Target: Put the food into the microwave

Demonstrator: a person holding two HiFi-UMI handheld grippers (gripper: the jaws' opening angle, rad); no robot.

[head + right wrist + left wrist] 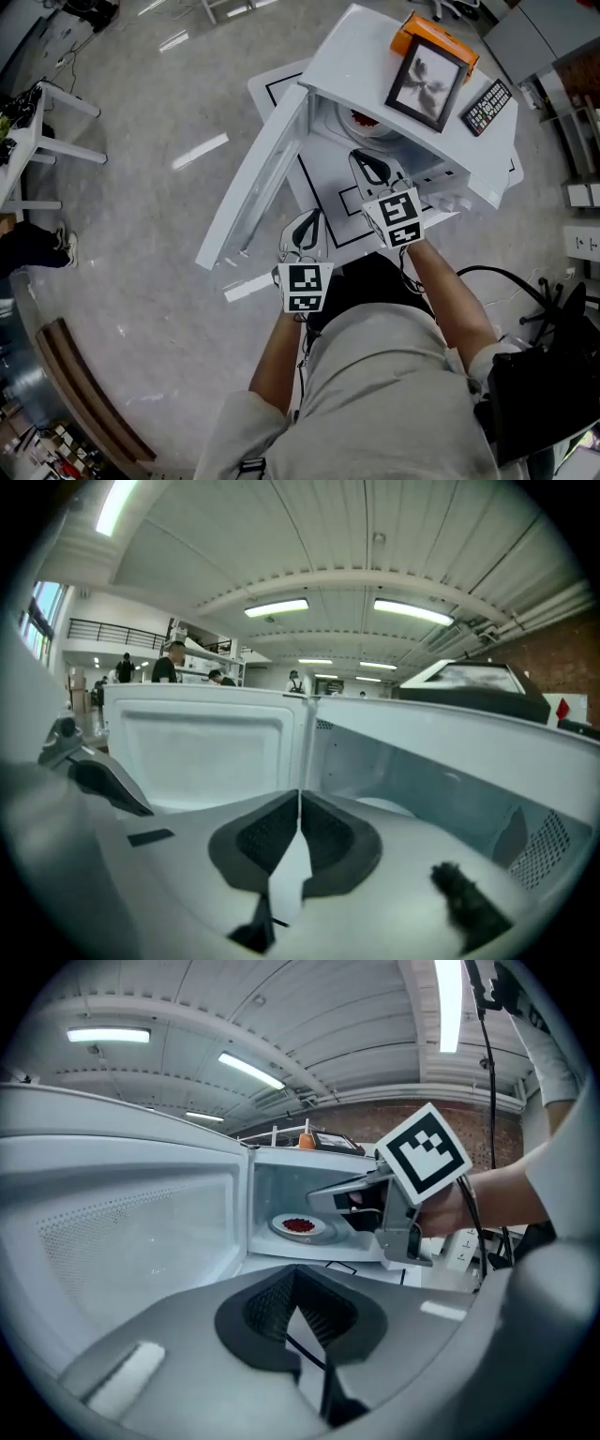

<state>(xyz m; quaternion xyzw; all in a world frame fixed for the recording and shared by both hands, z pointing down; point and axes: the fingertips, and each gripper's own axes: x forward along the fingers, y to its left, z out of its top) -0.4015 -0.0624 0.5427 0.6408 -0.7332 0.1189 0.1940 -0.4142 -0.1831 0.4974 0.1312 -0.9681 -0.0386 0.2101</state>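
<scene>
Nearest me, the left gripper (296, 1288) has its fingers closed with nothing between them. The right gripper (299, 810) is the same, closed and empty. From the head view, the left gripper (309, 223) sits low beside the free edge of the door (251, 183). The right gripper (364, 159) is at the mouth of the microwave (370, 61).

The food (298, 1225) is red and lies on a white plate (319, 1231) inside the cavity, so I judge the loading done and closing the door as what remains.

To do that well:
- Draw the right gripper fully clear of the opening first.
- Use the left gripper, since it is closest to the door.
- Press closed fingers against the outer face near the free edge and follow the hinge arc.
- Push steadily so the microwave does not slide on the desk (281, 86).

What each view adds:
- The left gripper view alone shows the food clearly, with the right gripper (317, 1200) just above and beside the plate.
- The head view shows only the plate's rim under the roof. It alone shows the picture frame (429, 73), orange box (409, 30) and remote control (487, 105) on top.
- The right gripper view gives the door's inner panel (202, 747) and distant people (169, 663).
</scene>
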